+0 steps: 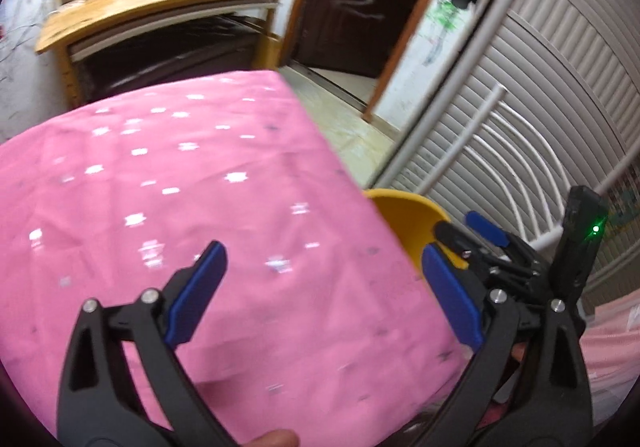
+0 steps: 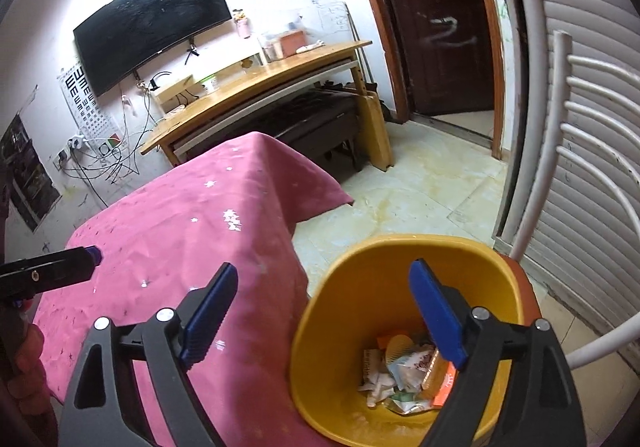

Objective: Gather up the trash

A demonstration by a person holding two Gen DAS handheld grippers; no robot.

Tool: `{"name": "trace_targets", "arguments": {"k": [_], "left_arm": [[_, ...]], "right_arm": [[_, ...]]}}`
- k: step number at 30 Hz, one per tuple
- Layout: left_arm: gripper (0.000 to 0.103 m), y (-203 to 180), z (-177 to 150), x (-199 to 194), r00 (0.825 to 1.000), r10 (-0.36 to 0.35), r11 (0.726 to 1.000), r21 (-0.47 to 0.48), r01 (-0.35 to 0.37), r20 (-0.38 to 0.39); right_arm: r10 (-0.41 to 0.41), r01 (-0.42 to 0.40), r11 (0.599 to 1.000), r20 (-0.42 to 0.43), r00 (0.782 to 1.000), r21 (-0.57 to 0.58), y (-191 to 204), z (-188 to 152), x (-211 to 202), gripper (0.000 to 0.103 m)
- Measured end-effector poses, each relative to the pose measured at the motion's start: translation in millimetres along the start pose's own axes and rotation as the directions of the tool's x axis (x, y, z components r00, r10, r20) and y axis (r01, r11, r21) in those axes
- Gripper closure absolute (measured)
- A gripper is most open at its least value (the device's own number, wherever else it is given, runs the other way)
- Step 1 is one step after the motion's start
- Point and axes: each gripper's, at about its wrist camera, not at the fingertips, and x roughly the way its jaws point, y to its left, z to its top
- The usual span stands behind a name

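Observation:
A yellow bin [image 2: 340,311] stands on the floor beside the pink-clothed table [image 2: 192,231]. Several wrappers and paper scraps [image 2: 404,371] lie at its bottom. My right gripper [image 2: 324,311] is open and empty, hovering over the bin's near rim, with its right finger above the trash. My left gripper [image 1: 324,287] is open and empty above the pink cloth [image 1: 200,187] near the table's right edge. The bin [image 1: 408,219] shows just past that edge, with my right gripper [image 1: 468,235] over it. The left gripper's tip [image 2: 80,259] shows at the left of the right wrist view.
A white metal chair back [image 2: 580,135] stands right of the bin, with a ribbed shutter [image 2: 592,47] behind it. A wooden desk [image 2: 260,87] stands against the far wall under a wall TV [image 2: 152,23]. A dark door [image 2: 440,27] is beyond tiled floor [image 2: 420,199].

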Motion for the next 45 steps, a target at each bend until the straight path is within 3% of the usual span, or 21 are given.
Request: {"name": "trace_targets", "arguments": {"k": [6, 10, 24, 40, 45], "left_arm": [[0.008, 40, -10, -31, 0.993, 0.103, 0.993, -0.066, -0.1, 0.053], [0.008, 66, -16, -48, 0.978, 0.191, 0.978, -0.098, -0.183, 0.079], [0.006, 139, -48, -97, 0.929, 0.343, 0.927, -0.208, -0.312, 0.138], [0.006, 168, -73, -133, 0.888, 0.424, 0.894, -0.239, -0.379, 0.178], [0.006, 173, -75, -137, 0.887, 0.428, 0.892, -0.239, -0.384, 0.175]], "right_arm": [[0.026, -0.027, 0.998, -0.008, 1.0, -0.05, 36, 2, 7, 0.017], [0.051, -0.052, 0.994, -0.018, 0.999, -0.098, 67, 3, 10, 0.017], [0.137, -0.144, 0.966, -0.047, 0.989, -0.215, 166, -9, 23, 0.015], [0.183, -0.196, 0.941, -0.073, 0.98, -0.276, 229, -29, 32, 0.015], [0.19, -0.205, 0.936, -0.08, 0.979, -0.287, 238, -30, 35, 0.015]]}}
